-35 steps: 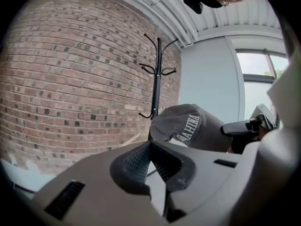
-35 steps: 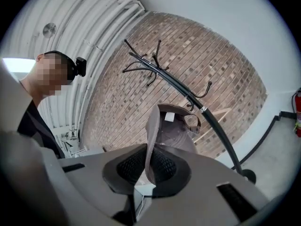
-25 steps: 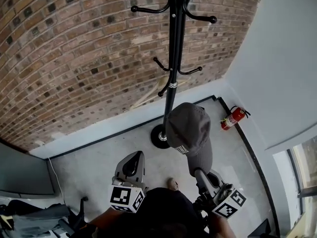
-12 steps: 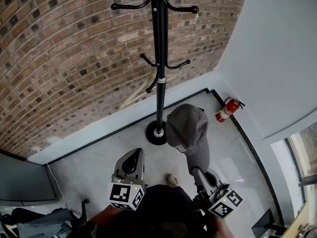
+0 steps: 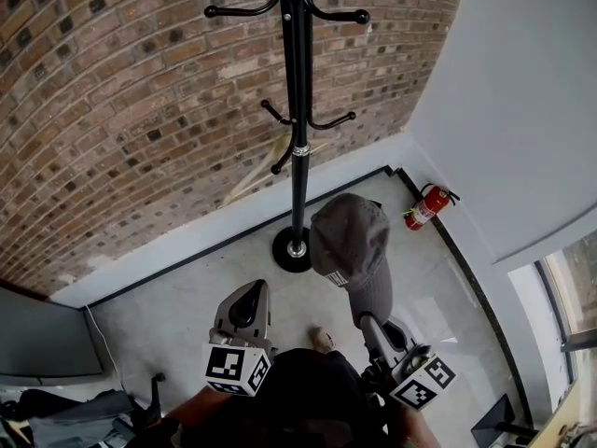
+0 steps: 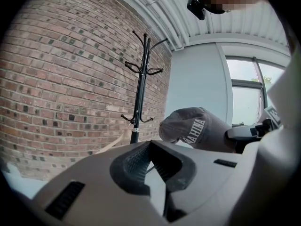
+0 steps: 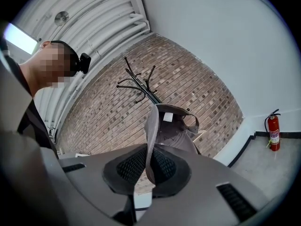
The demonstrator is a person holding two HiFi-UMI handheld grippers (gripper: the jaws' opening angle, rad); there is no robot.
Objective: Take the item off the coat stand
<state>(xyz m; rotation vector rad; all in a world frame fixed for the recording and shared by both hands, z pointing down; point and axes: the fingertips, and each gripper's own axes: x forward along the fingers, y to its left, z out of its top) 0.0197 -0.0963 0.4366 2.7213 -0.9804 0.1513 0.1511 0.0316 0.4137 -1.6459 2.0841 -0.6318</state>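
The black coat stand (image 5: 297, 110) rises against the brick wall, and its hooks carry nothing. A grey cap (image 5: 350, 241) hangs in the air to the right of the pole, apart from it, above the floor. My right gripper (image 5: 371, 320) is shut on the cap's brim. In the right gripper view the brim (image 7: 151, 140) runs up between the pads of the right gripper (image 7: 148, 166), with the coat stand (image 7: 141, 86) behind. My left gripper (image 5: 250, 297) is lower left of the cap. The left gripper (image 6: 150, 166) holds nothing, its jaws a narrow gap apart, and the cap (image 6: 197, 128) shows to its right.
A red fire extinguisher (image 5: 424, 208) stands in the corner by the white wall. A pale stick (image 5: 256, 171) leans on the brick wall behind the stand's round base (image 5: 294, 248). Dark clutter (image 5: 56, 409) lies at lower left. A window (image 5: 574, 306) is at the right.
The cap, held by the right gripper, overlapped the pole a second ago and now sits clear to its right. The stand has slid left in the head view. The left gripper looks unchanged.
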